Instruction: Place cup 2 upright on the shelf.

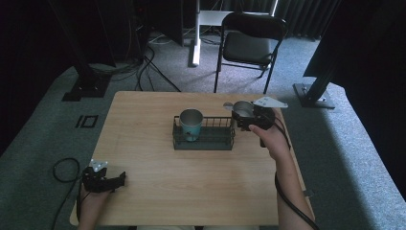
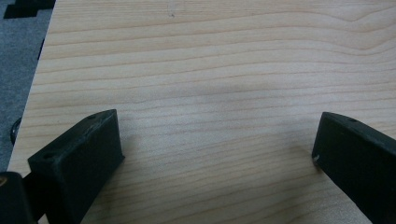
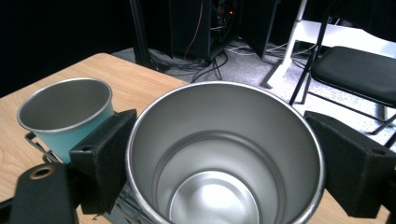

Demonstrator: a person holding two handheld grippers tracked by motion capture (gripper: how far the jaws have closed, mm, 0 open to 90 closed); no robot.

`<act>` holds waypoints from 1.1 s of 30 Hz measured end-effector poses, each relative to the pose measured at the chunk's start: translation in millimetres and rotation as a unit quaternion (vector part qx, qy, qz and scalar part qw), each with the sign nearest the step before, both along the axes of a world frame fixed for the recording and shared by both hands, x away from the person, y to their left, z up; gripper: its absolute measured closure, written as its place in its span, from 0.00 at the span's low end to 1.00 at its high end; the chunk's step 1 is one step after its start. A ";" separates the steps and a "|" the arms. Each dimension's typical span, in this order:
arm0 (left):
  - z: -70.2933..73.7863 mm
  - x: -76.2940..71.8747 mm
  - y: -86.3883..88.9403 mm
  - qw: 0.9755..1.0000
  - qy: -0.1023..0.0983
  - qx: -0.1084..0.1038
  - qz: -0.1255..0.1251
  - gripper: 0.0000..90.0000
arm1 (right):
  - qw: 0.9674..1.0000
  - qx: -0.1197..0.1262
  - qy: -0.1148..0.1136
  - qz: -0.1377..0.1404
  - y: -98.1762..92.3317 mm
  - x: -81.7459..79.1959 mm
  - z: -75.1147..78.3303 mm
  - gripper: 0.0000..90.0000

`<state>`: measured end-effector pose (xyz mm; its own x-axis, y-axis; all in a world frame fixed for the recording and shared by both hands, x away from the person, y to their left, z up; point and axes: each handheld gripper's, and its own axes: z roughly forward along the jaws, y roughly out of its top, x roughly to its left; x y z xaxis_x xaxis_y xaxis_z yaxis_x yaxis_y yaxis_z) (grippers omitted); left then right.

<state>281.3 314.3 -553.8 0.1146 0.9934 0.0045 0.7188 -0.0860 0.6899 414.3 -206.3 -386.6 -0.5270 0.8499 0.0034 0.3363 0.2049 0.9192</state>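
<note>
A: Right tool [image 1: 250, 120] status?
B: We see it clamped on the steel cup [image 3: 224, 154], one jaw on each side of the wall, mouth up, cup empty. It sits just off the right end of the wire rack [image 1: 203, 139].
A: Anything else near it?
B: Teal cup [image 3: 67, 116] beside its left jaw, standing upright in the rack's left end.
A: Left tool [image 2: 215, 154]?
B: Jaws wide, nothing between them, just bare tabletop [image 2: 210, 70] ahead. We see it at the near-left corner.
</note>
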 end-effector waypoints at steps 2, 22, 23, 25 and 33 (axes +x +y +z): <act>0.0 0.0 0.0 1.000 0.000 0.000 0.000 0.02 | 1.000 -0.002 0.001 0.004 3.4 1.0 0.2 0.15; 0.0 0.0 0.0 1.000 0.000 0.000 0.000 0.02 | 0.999 -0.009 0.007 0.049 43.4 9.6 -1.6 0.15; 0.0 0.0 0.0 1.000 0.000 0.000 0.000 0.02 | 0.999 -0.010 0.008 0.050 45.0 10.0 -2.2 0.15; 0.0 0.0 0.0 1.000 0.000 0.000 0.000 0.02 | 0.998 -0.010 0.010 0.054 47.8 11.1 -3.6 0.15; 0.0 0.0 0.0 1.000 0.000 0.000 0.000 0.02 | 0.998 -0.015 0.018 0.061 57.8 17.3 -10.3 0.15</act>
